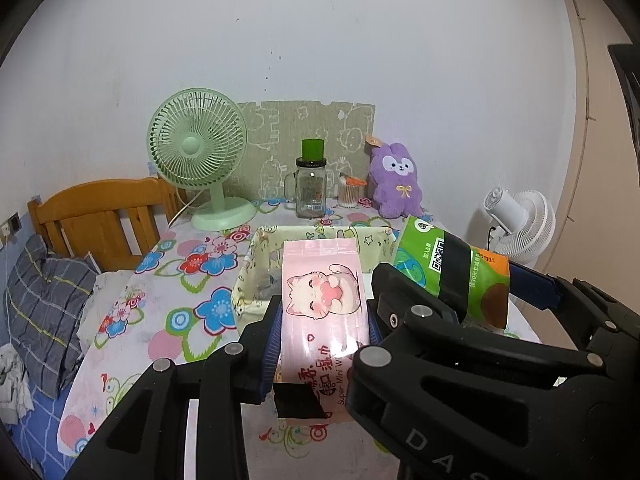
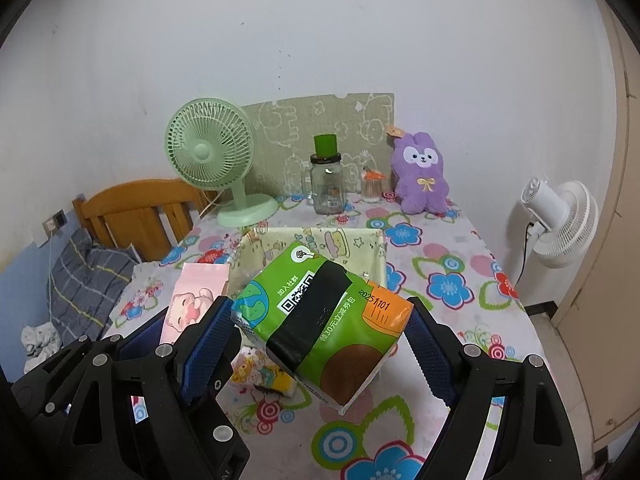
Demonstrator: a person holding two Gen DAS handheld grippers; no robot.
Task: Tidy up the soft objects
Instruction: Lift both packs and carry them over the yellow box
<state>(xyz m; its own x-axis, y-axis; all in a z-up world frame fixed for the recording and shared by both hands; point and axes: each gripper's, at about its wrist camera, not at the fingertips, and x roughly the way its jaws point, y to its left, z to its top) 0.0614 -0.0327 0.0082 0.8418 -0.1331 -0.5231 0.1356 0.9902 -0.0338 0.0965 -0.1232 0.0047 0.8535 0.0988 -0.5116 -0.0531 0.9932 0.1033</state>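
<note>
My left gripper [image 1: 324, 316] is shut on a pink wet-wipe pack [image 1: 324, 300] with a cat drawing, held above the table in front of the pale yellow fabric basket [image 1: 256, 256]. My right gripper [image 2: 320, 326] is shut on a green tissue pack [image 2: 324, 320] with a black band, its blue pads pressing both ends, lifted before the basket [image 2: 380, 248]. The green pack [image 1: 452, 276] also shows at the right of the left wrist view, and the pink pack [image 2: 192, 300] at the left of the right wrist view. A purple plush bunny [image 2: 420, 176] sits at the table's back right.
A small yellow patterned tissue packet [image 2: 260, 372] lies on the flowered tablecloth under the green pack. A green desk fan [image 2: 212, 160], glass jar with green lid [image 2: 328, 184] and cotton-swab jar [image 2: 371, 186] stand at the back. A white fan [image 2: 560, 220] is right; a wooden bed [image 1: 104, 216] left.
</note>
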